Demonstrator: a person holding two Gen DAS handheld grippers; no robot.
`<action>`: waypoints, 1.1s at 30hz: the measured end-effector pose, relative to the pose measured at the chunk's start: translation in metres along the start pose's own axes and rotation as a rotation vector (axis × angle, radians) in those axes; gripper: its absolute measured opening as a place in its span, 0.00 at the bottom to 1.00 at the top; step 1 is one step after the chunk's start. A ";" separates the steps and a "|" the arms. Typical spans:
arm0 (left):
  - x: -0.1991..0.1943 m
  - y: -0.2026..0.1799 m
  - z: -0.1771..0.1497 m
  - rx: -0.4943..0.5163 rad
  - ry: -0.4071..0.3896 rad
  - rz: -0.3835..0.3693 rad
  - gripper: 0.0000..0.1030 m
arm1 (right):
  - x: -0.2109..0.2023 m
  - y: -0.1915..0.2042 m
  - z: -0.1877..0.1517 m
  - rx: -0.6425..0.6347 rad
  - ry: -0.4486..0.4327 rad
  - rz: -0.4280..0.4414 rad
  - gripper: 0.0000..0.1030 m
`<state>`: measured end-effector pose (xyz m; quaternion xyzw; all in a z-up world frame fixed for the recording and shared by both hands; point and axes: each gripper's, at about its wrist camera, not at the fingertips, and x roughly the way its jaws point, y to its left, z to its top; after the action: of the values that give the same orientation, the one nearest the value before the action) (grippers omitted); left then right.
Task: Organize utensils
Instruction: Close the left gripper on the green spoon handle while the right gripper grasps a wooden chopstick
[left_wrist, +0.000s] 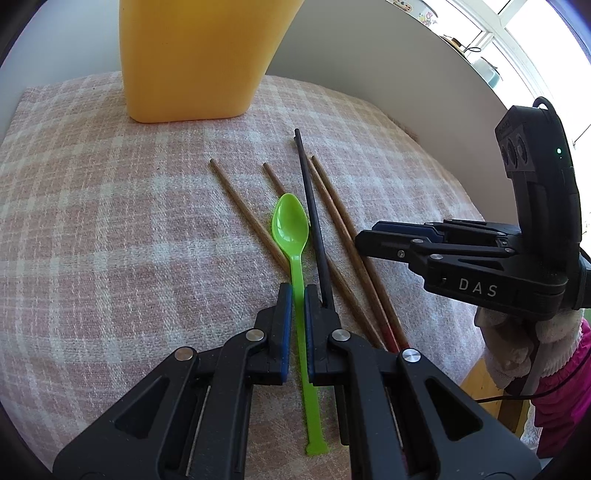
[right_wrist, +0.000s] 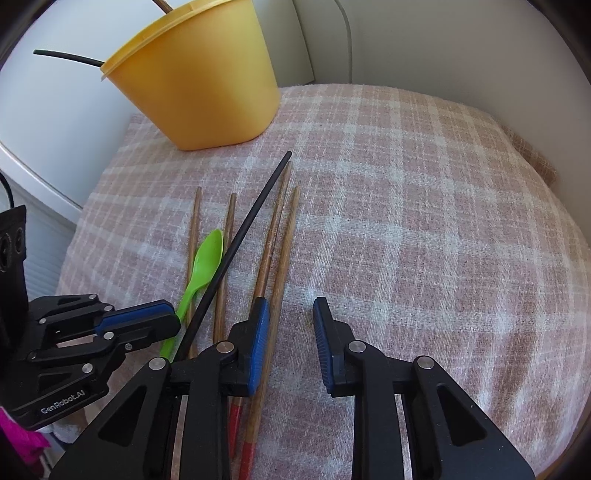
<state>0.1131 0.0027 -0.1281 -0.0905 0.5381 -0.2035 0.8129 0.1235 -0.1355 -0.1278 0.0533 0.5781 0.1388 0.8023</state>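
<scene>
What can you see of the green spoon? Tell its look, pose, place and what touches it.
The green spoon is one piece of glossy bright plastic, with an oval bowl facing up and a long thin handle ending in a small flared tab. It lies flat on the checked cloth among the chopsticks. The left gripper is shut on its handle.

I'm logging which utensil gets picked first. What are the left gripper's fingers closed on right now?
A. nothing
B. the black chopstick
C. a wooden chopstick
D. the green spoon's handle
D: in the left wrist view the left gripper has its blue pads pressed on either side of the green spoon along its handle, while the black chopstick lies just outside the pads.
</scene>
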 end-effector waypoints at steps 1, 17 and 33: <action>-0.001 0.000 -0.001 0.000 0.001 0.001 0.04 | 0.000 0.000 0.001 0.000 0.005 0.001 0.21; -0.007 0.006 0.003 -0.027 -0.012 -0.025 0.01 | 0.007 0.004 0.013 0.025 0.042 0.021 0.06; 0.003 -0.004 0.003 -0.003 0.050 -0.005 0.03 | -0.005 0.001 0.008 0.009 0.022 -0.008 0.05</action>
<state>0.1161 -0.0022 -0.1282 -0.0881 0.5586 -0.2070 0.7984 0.1290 -0.1349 -0.1204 0.0531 0.5879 0.1338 0.7960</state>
